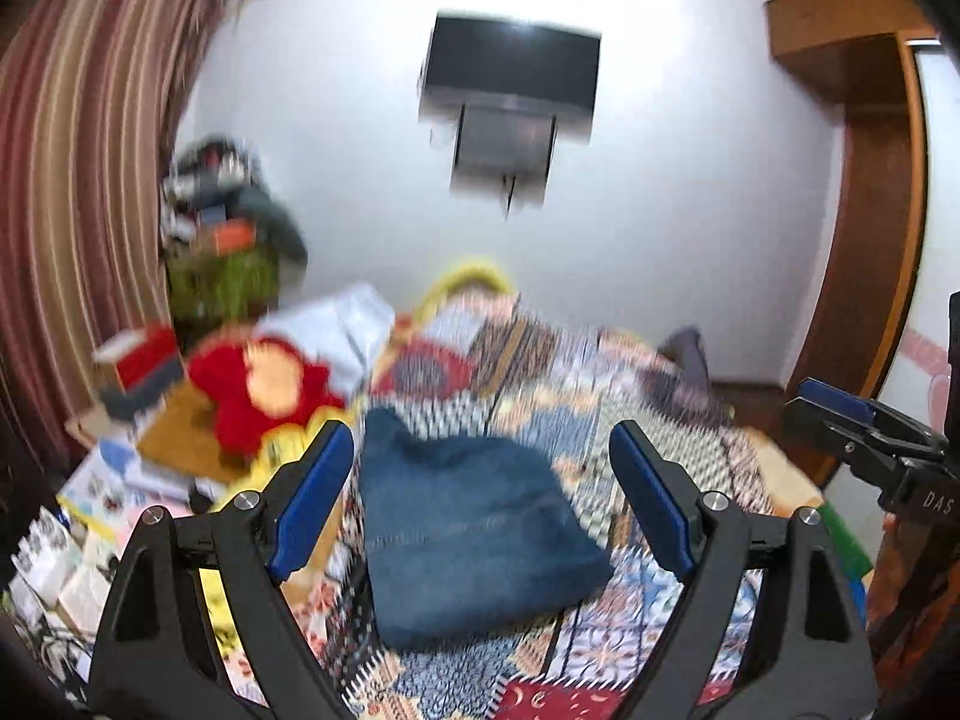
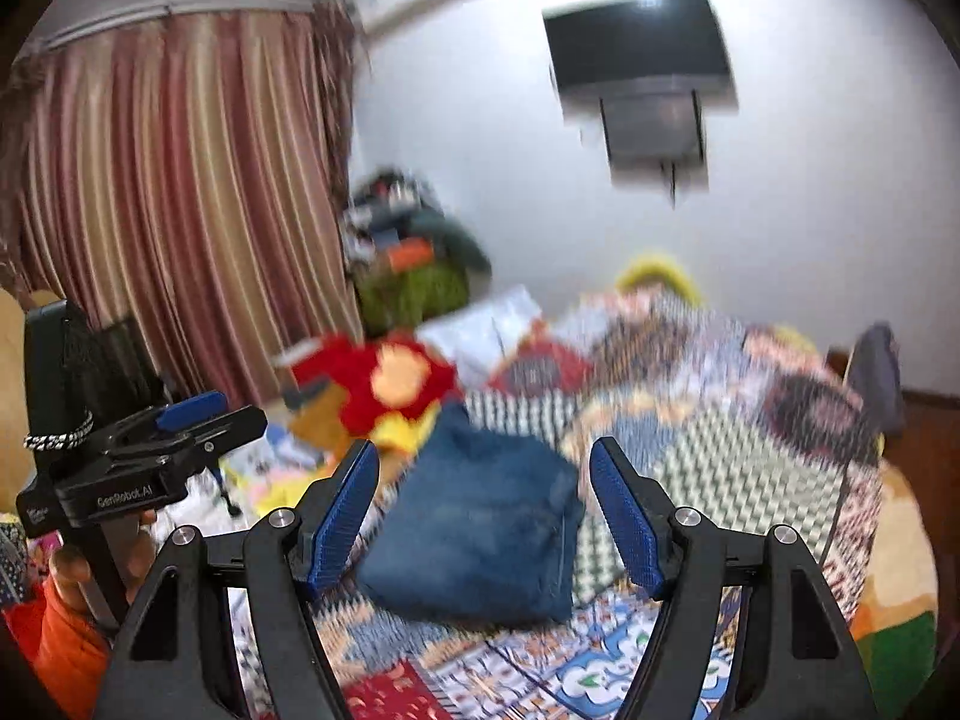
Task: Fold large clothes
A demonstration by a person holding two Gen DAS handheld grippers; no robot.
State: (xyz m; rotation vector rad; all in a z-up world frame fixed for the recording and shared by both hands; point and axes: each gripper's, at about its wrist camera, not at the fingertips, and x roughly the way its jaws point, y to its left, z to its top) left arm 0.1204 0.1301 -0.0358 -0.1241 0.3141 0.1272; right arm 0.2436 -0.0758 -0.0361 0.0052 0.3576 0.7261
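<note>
Left gripper (image 1: pixel 480 498) above folded jeans (image 1: pixel 474 534)

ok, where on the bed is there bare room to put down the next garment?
Free: patterned quilt right of the folded jeans, out to the bed's right edge, and the strip nearer than the jeans. Crowded: left side, with the red plush toy and books and papers.

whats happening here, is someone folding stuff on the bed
Yes. A person holds a claw in each hand over a bed with a patchwork quilt. A blue garment, probably jeans, lies on the quilt already folded into a compact bundle. Both the left claw and the right claw are open and hold nothing, clear of the cloth. A red plush toy sits farther back.
</note>
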